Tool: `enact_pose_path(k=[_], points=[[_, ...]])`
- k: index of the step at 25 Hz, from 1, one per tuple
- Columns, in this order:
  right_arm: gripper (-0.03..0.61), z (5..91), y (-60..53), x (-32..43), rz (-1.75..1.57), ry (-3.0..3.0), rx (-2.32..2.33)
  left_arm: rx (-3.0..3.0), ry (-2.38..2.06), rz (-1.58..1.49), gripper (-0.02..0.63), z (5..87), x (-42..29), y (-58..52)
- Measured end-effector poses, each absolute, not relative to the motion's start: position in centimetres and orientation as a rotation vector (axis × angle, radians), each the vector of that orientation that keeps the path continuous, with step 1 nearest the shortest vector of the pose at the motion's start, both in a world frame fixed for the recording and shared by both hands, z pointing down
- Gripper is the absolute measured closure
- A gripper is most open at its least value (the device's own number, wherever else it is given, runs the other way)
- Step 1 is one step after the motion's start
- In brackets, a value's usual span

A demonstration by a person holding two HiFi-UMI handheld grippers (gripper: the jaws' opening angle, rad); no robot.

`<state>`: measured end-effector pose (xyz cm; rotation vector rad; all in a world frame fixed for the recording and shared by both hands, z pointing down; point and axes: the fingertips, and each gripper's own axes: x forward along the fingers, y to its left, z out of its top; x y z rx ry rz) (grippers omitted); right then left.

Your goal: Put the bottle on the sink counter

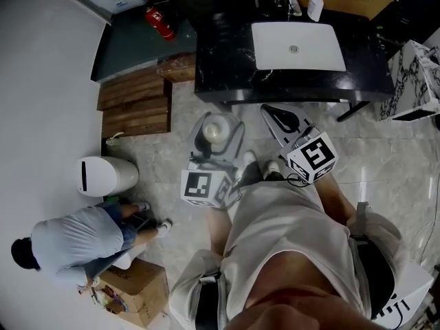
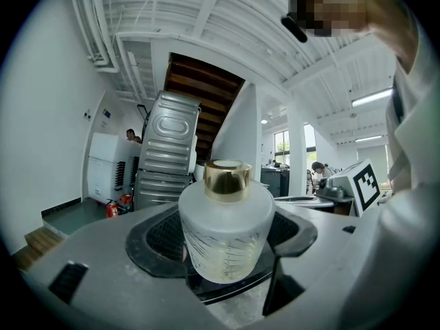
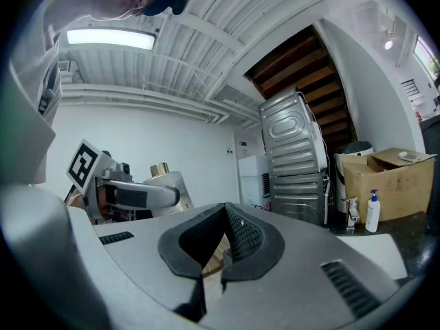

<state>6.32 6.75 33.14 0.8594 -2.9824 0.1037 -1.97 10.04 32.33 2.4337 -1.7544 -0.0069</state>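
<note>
The left tool (image 1: 215, 133) grips the bottle (image 2: 225, 229) around its frosted body, a pad on each side. The bottle stands upright, its gold cap pointing up toward the person's head. The right tool (image 3: 223, 243) is closed on nothing and hangs just beside the left one.

The black tabletop (image 1: 227, 60) with its white basin (image 1: 297, 47) lies straight ahead of both tools and well apart from them, with bare floor between. The bare strip left of the basin lines up most directly with the left tool, so a forward carry with that arm looks like the natural move. The bottle is already vertical, so it should need lowering onto its base, not turning.
</note>
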Motion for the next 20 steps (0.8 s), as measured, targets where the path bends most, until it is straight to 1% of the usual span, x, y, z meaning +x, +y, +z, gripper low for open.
enact_pose_path(k=[12, 20], points=[[0.581, 33.9, 2.8, 4.7, 0.117, -2.953, 0.903, 2.448, -1.720, -0.007, 0.284, 32.9, -3.9, 5.9], [0.580, 34.2, -0.5, 2.4, 0.127, -2.924, 0.935, 2.467, -1.683, -0.002, 0.284, 33.2, -6.3, 2.6]])
